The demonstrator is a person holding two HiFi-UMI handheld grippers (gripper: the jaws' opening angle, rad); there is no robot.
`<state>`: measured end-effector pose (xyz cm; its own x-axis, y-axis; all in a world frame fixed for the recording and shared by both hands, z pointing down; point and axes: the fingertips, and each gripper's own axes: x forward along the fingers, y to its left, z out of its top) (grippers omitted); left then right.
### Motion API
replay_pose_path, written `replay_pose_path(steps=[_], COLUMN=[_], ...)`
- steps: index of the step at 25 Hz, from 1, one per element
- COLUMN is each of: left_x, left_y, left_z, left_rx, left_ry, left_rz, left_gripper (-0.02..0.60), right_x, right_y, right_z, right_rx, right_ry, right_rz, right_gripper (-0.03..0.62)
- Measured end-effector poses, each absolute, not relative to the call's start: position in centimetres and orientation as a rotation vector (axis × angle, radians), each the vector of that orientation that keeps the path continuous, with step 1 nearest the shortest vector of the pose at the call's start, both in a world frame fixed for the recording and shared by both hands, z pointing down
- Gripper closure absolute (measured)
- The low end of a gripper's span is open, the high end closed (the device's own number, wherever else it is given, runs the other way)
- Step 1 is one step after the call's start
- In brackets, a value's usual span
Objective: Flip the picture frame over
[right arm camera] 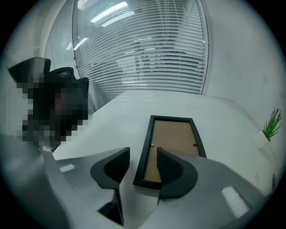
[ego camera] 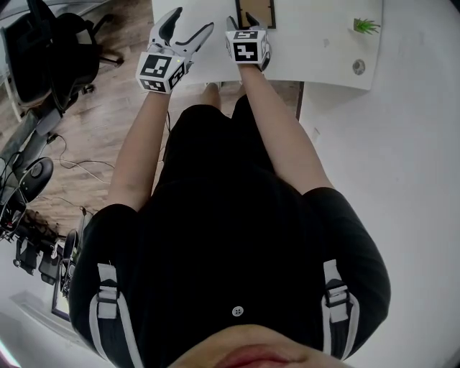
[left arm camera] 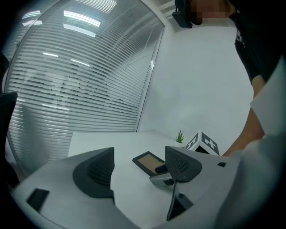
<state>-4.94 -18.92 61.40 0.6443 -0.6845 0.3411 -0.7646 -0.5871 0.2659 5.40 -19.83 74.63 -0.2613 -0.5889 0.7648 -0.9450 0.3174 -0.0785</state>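
A black picture frame (right arm camera: 174,138) lies flat on the white table (ego camera: 316,50) with its brown backing board up. It shows at the top edge of the head view as the frame (ego camera: 262,13). My right gripper (right arm camera: 143,154) is tilted down at the frame's near left corner. Its jaws stand partly apart astride the left rail, and a gap shows between the left pad and the rail. My left gripper (ego camera: 192,20) hovers to the left of the frame (left arm camera: 147,161), jaws wide open with nothing between them.
A small green plant (ego camera: 365,26) and a round grey object (ego camera: 359,67) sit at the table's right end. An office chair (ego camera: 57,50) stands on the wood floor to the left. A glass wall with blinds lies beyond the table.
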Motion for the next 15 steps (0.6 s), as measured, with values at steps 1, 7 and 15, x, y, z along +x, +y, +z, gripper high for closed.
replay_pose_path(steps=[1, 7, 15], left_x=[-4.9, -5.0, -5.3], left_y=[-19.0, -18.8, -19.3], left_z=[61.4, 60.9, 60.3], left_rx=[2.478, 2.484, 2.498], left_ry=[-1.145, -1.128, -1.119], left_rz=[0.283, 0.276, 0.266], left_gripper=[0.221, 0.221, 0.221], right_x=[5.4, 6.0, 5.7], right_y=[-19.9, -19.9, -19.5], right_z=[74.7, 74.9, 75.1], right_rx=[1.355, 1.363, 1.351], right_ry=[-1.948, -1.875, -1.830], right_rz=[0.714, 0.641, 0.685], right_gripper=[0.402, 0.461, 0.543])
